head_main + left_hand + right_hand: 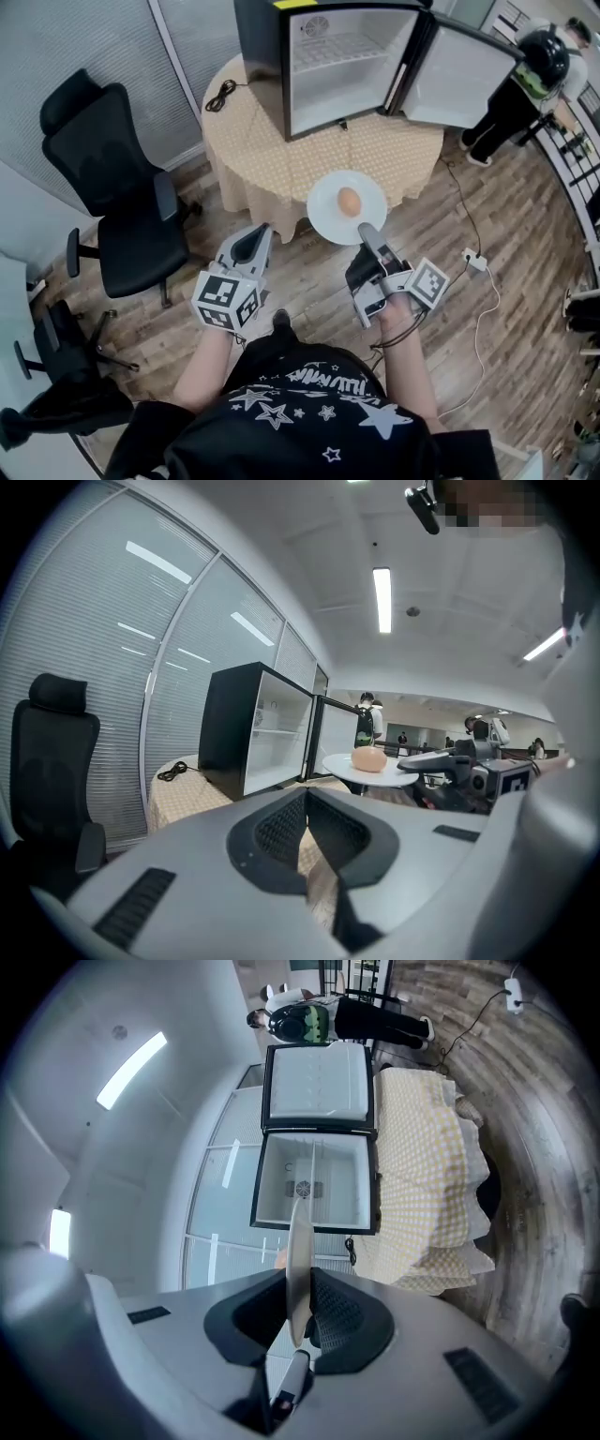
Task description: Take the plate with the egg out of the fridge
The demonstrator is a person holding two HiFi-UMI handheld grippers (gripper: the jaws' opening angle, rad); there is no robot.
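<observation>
A white plate (328, 214) with a brown egg (349, 201) on it hangs level in the air in front of the round table (281, 159). My right gripper (368, 231) is shut on the plate's near rim. In the right gripper view the plate (298, 1260) stands edge-on between the pads of the right gripper (298, 1309). The small black fridge (337, 66) stands on the table with its door (459, 80) swung wide and its white inside bare. My left gripper (251, 246) is shut on nothing, to the left of the plate. From the left gripper (307, 803), the egg (368, 758) shows ahead.
Black office chairs (122, 187) stand at the left. A person (516, 84) stands beyond the fridge door at the back right. A power strip (473, 261) with a white cable lies on the wooden floor at the right. A black cord (220, 94) rests on the tablecloth.
</observation>
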